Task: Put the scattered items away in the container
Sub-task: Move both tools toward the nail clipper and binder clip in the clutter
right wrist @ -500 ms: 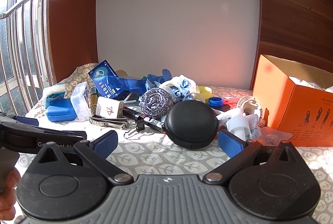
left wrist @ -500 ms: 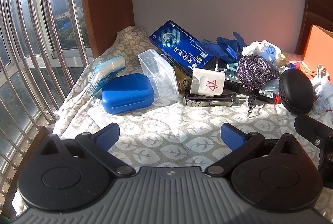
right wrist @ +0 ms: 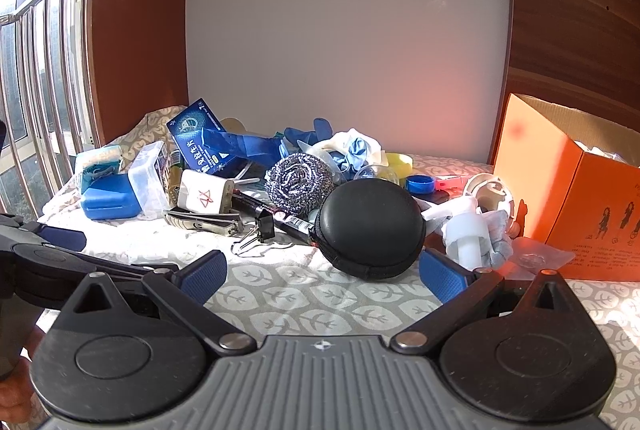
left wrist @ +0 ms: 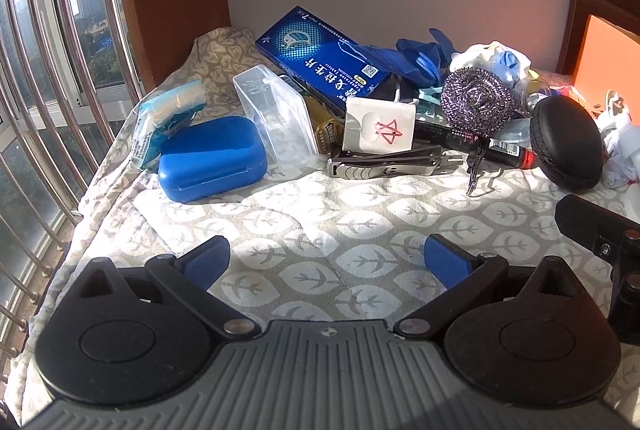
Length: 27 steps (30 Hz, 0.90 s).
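Right gripper spread wide just short of black round case, probably lining up a grab; orange box right of case. Left gripper spread, empty.

A leaf-patterned cloth is spread over the surface. Metal window bars are seen at left, a white wall behind.

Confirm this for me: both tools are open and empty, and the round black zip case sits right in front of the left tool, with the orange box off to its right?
One slip: the round black zip case sits in front of the right tool, not the left tool. The right wrist view shows it just ahead of the open fingers. The rest holds: both tools are open and empty, and the orange box stands to the case's right.
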Available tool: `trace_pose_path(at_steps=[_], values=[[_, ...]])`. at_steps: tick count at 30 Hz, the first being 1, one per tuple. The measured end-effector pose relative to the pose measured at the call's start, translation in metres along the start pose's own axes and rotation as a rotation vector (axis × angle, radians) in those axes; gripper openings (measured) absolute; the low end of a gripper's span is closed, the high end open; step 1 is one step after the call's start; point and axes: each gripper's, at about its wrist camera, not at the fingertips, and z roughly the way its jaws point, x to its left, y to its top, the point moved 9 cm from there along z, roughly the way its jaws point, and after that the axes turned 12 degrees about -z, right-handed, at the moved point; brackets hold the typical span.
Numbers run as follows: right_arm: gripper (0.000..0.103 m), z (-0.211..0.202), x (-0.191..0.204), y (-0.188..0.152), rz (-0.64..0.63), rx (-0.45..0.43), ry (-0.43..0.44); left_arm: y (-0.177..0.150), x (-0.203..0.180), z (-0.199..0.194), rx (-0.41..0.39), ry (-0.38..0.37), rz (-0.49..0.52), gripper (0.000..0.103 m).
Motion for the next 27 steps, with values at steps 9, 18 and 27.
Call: trace_pose_path(at_steps=[9,18,27], values=[[0.103,0.003,-0.004,0.004,-0.002,-0.017,0.020,-0.006,0.008,-0.005,-0.009,-0.048,-0.028,0.103],[0.103,0.008,-0.023,0.011,0.004,-0.056,0.060,0.003,0.009,-0.008,0.000,-0.162,-0.038,0.103],[0.090,0.036,-0.028,0.016,-0.096,-0.024,0.070,0.013,-0.041,-0.011,-0.109,-0.187,0.219,0.103]])
